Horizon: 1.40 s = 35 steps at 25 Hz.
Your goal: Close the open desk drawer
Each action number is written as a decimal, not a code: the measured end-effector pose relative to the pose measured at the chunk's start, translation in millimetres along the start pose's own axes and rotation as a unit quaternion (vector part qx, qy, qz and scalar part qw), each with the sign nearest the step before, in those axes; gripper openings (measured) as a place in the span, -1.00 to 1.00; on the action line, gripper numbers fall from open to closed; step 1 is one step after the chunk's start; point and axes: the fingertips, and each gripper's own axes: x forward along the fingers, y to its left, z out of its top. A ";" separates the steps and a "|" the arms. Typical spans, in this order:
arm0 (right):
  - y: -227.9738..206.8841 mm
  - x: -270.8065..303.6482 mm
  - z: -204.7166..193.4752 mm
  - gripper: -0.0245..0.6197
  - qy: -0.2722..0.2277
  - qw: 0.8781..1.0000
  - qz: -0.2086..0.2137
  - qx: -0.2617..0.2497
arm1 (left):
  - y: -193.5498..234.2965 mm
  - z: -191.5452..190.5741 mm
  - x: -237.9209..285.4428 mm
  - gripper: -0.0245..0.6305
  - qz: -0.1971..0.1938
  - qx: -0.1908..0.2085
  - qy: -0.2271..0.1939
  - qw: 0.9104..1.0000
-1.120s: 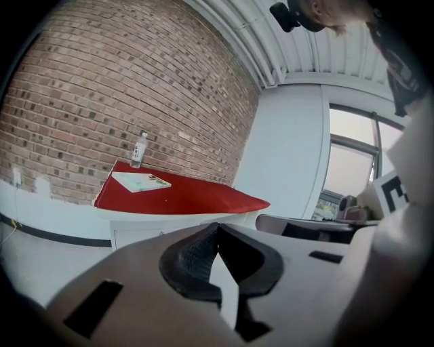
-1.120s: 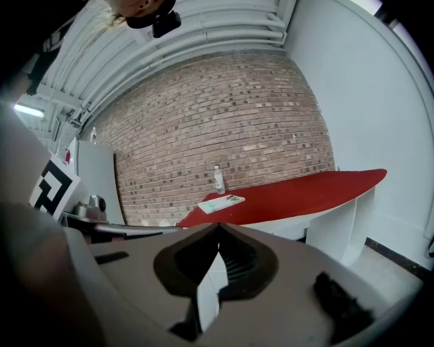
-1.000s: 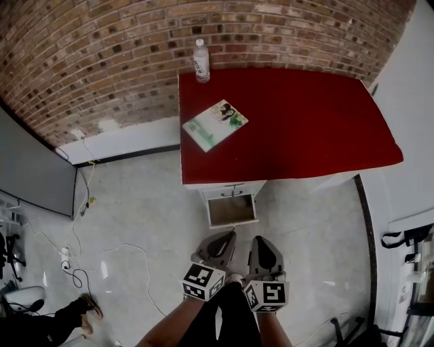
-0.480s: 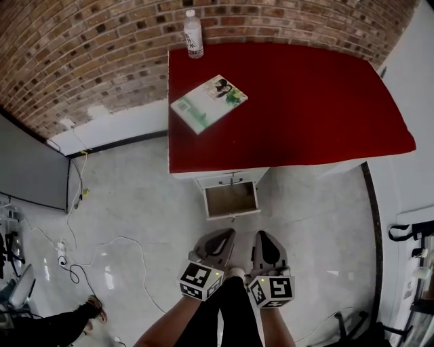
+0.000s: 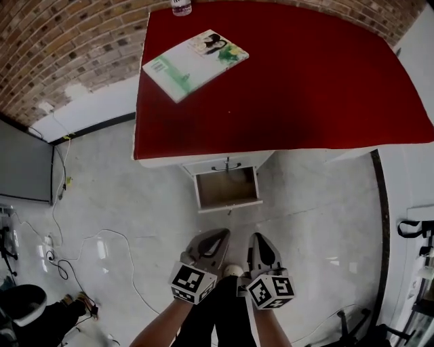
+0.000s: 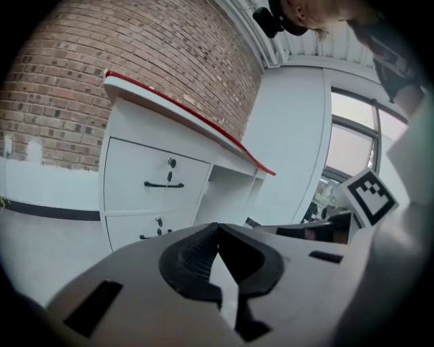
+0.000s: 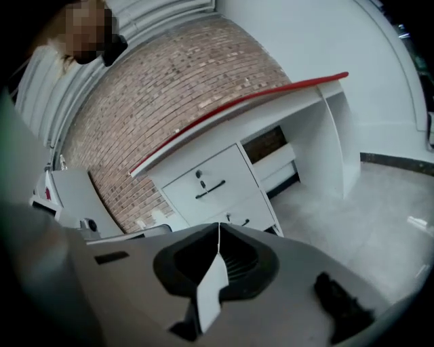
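A white desk with a red top [image 5: 305, 88] stands against a brick wall. Below the top drawer's handle [image 5: 227, 165], a lower drawer [image 5: 227, 188] is pulled out, and its brown inside looks empty. Both grippers hang over the floor in front of the drawer, apart from it. My left gripper [image 5: 220, 234] is shut with nothing in it, its jaws meeting at the tips in the left gripper view [image 6: 217, 227]. My right gripper [image 5: 256, 237] is also shut and empty [image 7: 218, 227]. Both gripper views look at the drawer fronts [image 6: 157, 181] [image 7: 210, 184] from low down.
A green and white book [image 5: 195, 62] lies on the desktop's left part, and a bottle [image 5: 181, 7] stands at the back edge. Cables [image 5: 102, 244] trail over the pale floor at the left. A dark panel [image 5: 24, 166] leans at the far left.
The desk and the open drawer have grown larger and slid up the head view. Both grippers keep their place at the bottom, side by side and shut.
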 end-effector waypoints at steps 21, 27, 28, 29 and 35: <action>-124.7 123.1 -194.1 -0.88 0.074 0.978 0.062 0.186 | 64.2 -159.4 104.6 -0.90 -0.005 -0.029 0.009 1.000; -161.8 165.9 -234.8 -0.88 0.030 0.967 0.039 0.249 | 74.8 -193.3 117.7 -0.90 -0.002 -0.026 0.012 1.000; -166.4 171.4 -241.0 -0.88 0.029 0.966 0.039 0.253 | 76.2 -198.2 119.5 -0.90 -0.001 -0.031 0.013 0.999; -169.8 176.4 -247.4 -0.88 0.030 0.965 0.042 0.257 | 77.7 -201.6 120.7 -0.90 0.001 -0.035 0.014 0.999; -187.9 197.3 -275.7 -0.88 0.049 0.966 0.050 0.251 | 93.3 -203.6 134.0 -0.90 0.003 -0.048 0.010 0.999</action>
